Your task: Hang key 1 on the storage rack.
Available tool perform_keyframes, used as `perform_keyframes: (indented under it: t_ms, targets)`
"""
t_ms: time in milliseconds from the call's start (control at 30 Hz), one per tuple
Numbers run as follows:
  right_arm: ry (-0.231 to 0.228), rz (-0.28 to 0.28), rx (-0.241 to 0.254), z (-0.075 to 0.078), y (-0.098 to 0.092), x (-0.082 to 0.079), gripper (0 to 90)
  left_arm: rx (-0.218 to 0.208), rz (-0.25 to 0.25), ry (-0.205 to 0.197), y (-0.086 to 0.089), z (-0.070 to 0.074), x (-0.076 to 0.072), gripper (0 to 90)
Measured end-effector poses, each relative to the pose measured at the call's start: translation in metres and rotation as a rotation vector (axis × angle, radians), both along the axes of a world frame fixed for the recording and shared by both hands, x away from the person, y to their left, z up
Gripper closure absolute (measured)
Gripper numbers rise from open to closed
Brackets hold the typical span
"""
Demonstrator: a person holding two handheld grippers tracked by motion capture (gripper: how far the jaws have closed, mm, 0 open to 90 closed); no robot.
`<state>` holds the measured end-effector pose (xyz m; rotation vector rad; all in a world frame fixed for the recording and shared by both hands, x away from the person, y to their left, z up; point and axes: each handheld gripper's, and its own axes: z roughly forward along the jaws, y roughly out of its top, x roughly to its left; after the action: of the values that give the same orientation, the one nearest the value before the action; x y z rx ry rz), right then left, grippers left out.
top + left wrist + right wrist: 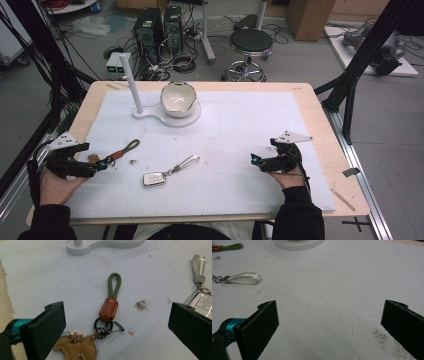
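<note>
A big wooden worktop (320,130) is covered by a white mat (240,135). At the far side of the mat stands a white stand (131,80) with a tall post, and a white bowl (178,99) sits on its base. On the near side lie two key things. One is a silver car key (154,178) with a white strap, in the middle of the mat. The other is a keychain (109,305) with a green cord loop, a brown leather band, dark rings and a little tan leather horse (77,346). The keychain lies on the left part of the mat, right in front of the left gripper (117,322). Its jaws are wide apart and hold nothing, and the keychain lies between them, a bit closer to the left one. The horse end is nearest the gripper, and the green loop points away toward the stand, so the long way of the keychain runs straight ahead from the jaws. The right gripper (329,322) is far off on the right side of the mat, with jaws wide too and only bare mat between them. I think the left hand (55,186) is the one to pick up the keychain, since it is much nearer. It would have to go down a little and squeeze across the brown band or the rings.
</note>
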<state>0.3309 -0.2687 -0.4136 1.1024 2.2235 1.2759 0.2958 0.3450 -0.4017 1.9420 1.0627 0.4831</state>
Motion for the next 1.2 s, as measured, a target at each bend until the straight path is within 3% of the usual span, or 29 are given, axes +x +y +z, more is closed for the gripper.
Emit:
perform_keyframes:
  t_ms: [767,1200]
  targets:
    - [0.012,-0.016,-0.03,-0.004,0.001,-0.002,0.4,0.007,-0.003,0.0,-0.002,-0.002,0.005,1.8]
    - [0.012,-0.019,-0.039,-0.005,0.001,-0.002,0.4,0.048,-0.036,0.01,-0.017,-0.004,0.016,1.8]
